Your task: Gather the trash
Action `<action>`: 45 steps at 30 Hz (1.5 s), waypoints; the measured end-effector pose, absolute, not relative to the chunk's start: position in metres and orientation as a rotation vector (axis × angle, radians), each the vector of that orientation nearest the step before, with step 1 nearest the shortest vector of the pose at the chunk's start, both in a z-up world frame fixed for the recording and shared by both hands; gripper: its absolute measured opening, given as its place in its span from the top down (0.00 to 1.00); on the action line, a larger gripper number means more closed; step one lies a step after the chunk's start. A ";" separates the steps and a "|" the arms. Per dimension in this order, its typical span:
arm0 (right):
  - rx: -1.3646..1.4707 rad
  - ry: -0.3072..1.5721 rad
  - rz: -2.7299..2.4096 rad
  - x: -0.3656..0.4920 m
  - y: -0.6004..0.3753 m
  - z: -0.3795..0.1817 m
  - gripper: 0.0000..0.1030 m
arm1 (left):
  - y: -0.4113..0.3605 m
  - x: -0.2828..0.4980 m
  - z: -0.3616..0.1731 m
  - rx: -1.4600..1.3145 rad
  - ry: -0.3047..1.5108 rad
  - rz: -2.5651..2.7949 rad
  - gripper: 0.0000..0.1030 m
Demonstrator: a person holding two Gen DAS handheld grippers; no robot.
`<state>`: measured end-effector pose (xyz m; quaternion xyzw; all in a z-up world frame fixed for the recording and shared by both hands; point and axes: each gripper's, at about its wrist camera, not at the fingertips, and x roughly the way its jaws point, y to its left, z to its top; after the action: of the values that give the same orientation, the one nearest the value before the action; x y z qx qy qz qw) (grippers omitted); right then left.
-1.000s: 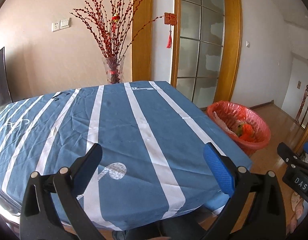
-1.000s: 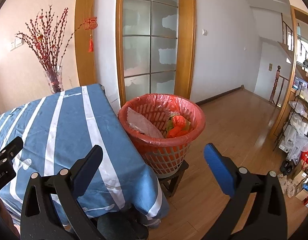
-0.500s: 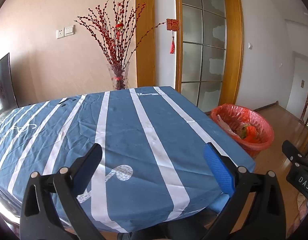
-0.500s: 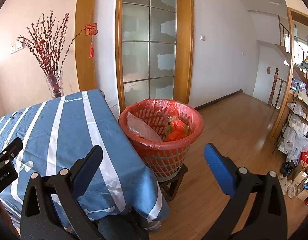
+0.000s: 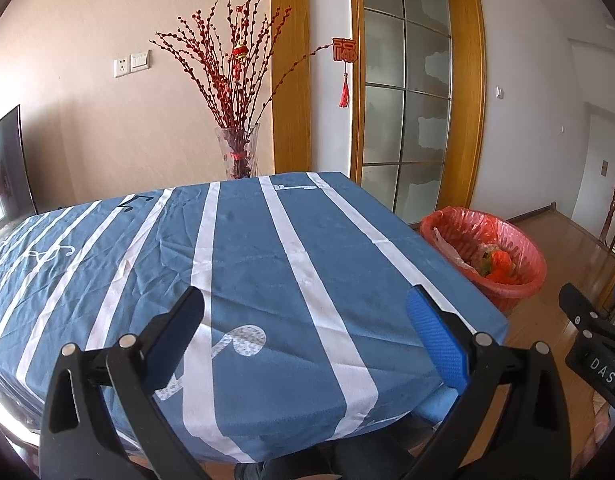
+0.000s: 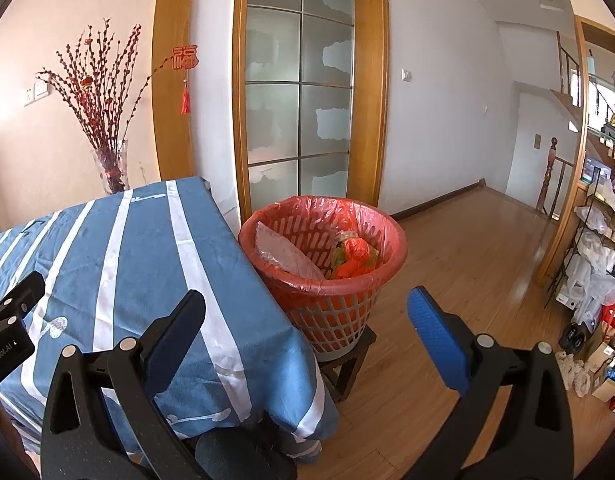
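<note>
Left gripper [image 5: 303,316]: jaws spread wide, nothing held, positioned above the near edge of the table [image 5: 267,248], which is covered by a blue cloth with white stripes. Right gripper [image 6: 307,316]: jaws also spread wide, nothing held, aimed past the table's corner toward the trash basket [image 6: 339,320]. The basket is lined with a red bag [image 6: 331,208] and is set on a low dark stool [image 6: 347,364], just beside the table's right edge. Inside the basket, a clear plastic wrapper [image 6: 283,252] and orange-red crumpled trash [image 6: 353,258] are seen. A glass vase [image 5: 237,152] with red branches is placed at the table's far edge. A frosted glass door [image 6: 299,108] is seen behind the basket.
</note>
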<state>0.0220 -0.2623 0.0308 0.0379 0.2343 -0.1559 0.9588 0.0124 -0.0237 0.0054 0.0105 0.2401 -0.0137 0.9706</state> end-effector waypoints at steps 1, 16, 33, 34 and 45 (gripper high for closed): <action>0.077 0.476 -0.316 0.022 -0.262 0.031 0.03 | -0.023 0.012 0.005 0.021 0.486 -0.028 0.04; 0.080 0.488 -0.314 0.020 -0.262 0.028 0.03 | -0.021 0.010 0.002 0.012 0.498 -0.026 0.04; 0.080 0.488 -0.315 0.020 -0.261 0.028 0.03 | -0.021 0.010 0.001 0.011 0.498 -0.027 0.04; 0.081 0.489 -0.315 0.021 -0.261 0.028 0.03 | -0.022 0.009 0.001 0.010 0.498 -0.027 0.04; 0.081 0.489 -0.315 0.021 -0.261 0.028 0.03 | -0.022 0.009 0.001 0.010 0.499 -0.026 0.04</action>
<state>0.0206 -0.2605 0.0282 0.0399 0.2409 -0.1554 0.9572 0.0091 -0.0219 0.0008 0.0049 0.2468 -0.0129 0.9690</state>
